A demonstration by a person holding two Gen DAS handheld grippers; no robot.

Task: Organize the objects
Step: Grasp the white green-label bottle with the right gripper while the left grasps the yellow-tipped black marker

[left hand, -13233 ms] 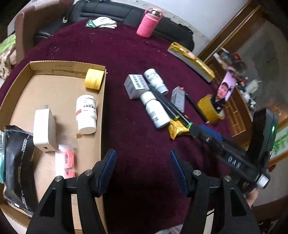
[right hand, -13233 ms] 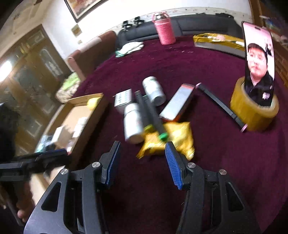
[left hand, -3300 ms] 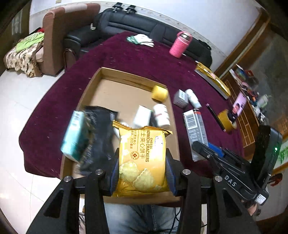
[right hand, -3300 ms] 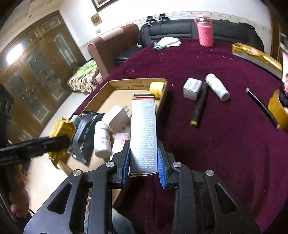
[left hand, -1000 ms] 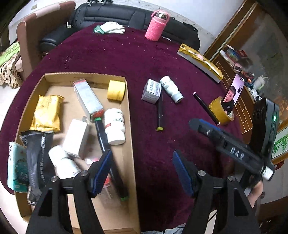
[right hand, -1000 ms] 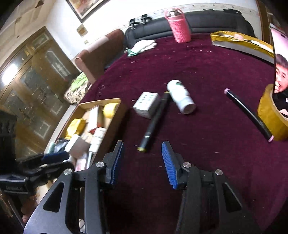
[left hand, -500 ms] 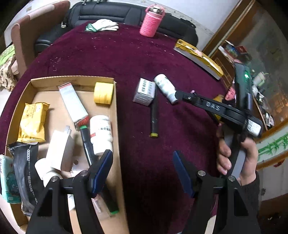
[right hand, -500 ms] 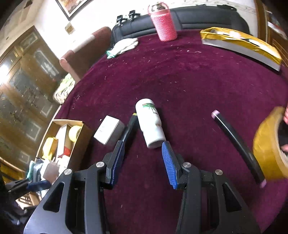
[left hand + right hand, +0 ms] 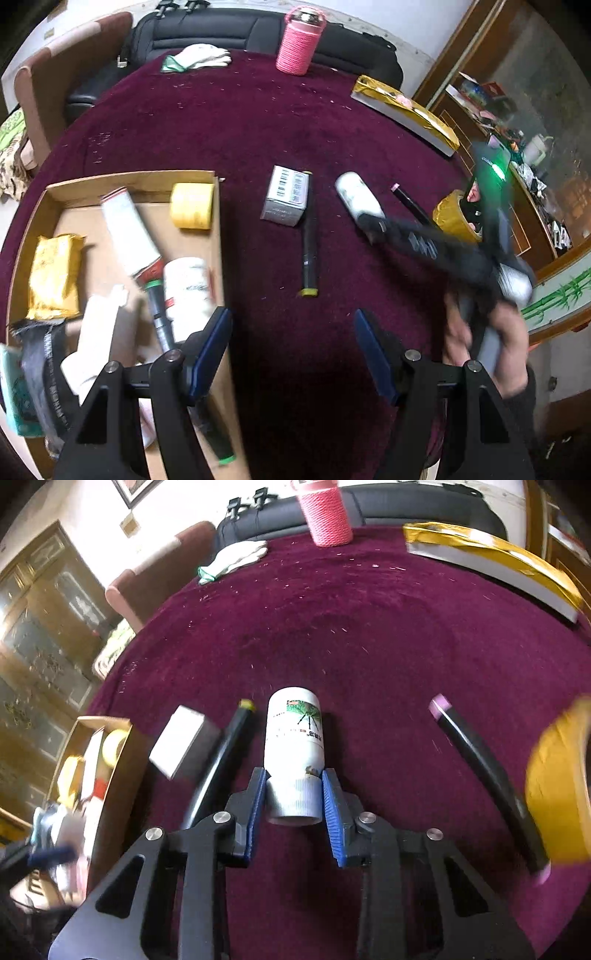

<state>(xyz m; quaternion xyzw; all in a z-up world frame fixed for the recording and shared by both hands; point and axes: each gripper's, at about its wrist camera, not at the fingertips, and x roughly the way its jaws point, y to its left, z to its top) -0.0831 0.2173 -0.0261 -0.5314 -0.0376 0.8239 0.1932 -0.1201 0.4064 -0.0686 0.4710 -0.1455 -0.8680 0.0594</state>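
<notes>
The right gripper (image 9: 293, 794) has just been closing and is now clenched on the cap end of the white bottle (image 9: 294, 734), which is lying on the maroon tablecloth (image 9: 369, 635) beside the black marker (image 9: 221, 760). The left gripper (image 9: 291, 347) is held wide, empty, near the cardboard box (image 9: 218, 236). The bottle is judged ready for lifting into the box.

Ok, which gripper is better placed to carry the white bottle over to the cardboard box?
Right. The right gripper has just closed its jaws around the white bottle at its cap. The left gripper is open and empty beside the cardboard box.
</notes>
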